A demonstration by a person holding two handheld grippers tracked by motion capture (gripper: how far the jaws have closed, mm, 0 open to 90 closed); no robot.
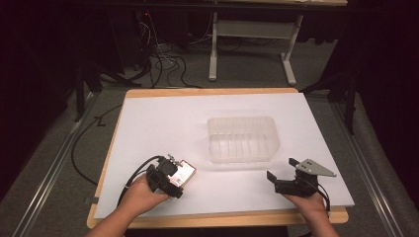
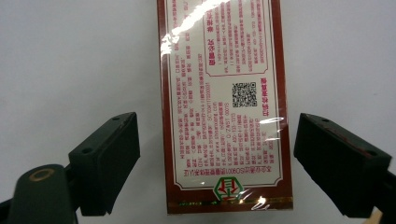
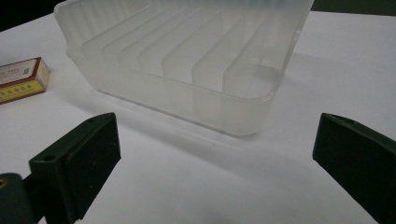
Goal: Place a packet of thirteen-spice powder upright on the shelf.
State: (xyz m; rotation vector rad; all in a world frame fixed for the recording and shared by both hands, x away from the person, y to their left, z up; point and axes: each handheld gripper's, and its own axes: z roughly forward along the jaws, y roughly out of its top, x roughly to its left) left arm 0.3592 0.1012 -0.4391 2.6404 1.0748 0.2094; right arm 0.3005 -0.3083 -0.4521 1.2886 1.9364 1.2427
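1. A white table top (image 1: 163,123) is seen from above, and a clear plastic bin (image 1: 243,139) with thin dividers inside stands near its middle. All places below are given relative to this bin.
2. A flat box (image 1: 184,174) with a red border and small printed text is lying on the table, to the near left of the bin and apart from it.
3. The left gripper (image 1: 170,183) is held over the box by the left hand (image 1: 141,197), on the side of the box that is away from the bin.
4. In the left gripper view, the box (image 2: 224,107) is seen between the two black jaws. The jaws are spread wide, and a gap is left on each side, so the box is not gripped.
5. The right gripper (image 1: 281,178) is held by the right hand (image 1: 309,207) to the near right of the bin, low over the table.
6. In the right gripper view, its jaws are also wide apart with nothing between them, and the bin (image 3: 187,60) is seen just ahead.
7. In the same view, a corner of the box (image 3: 21,78) is seen beside the bin, not touching it.
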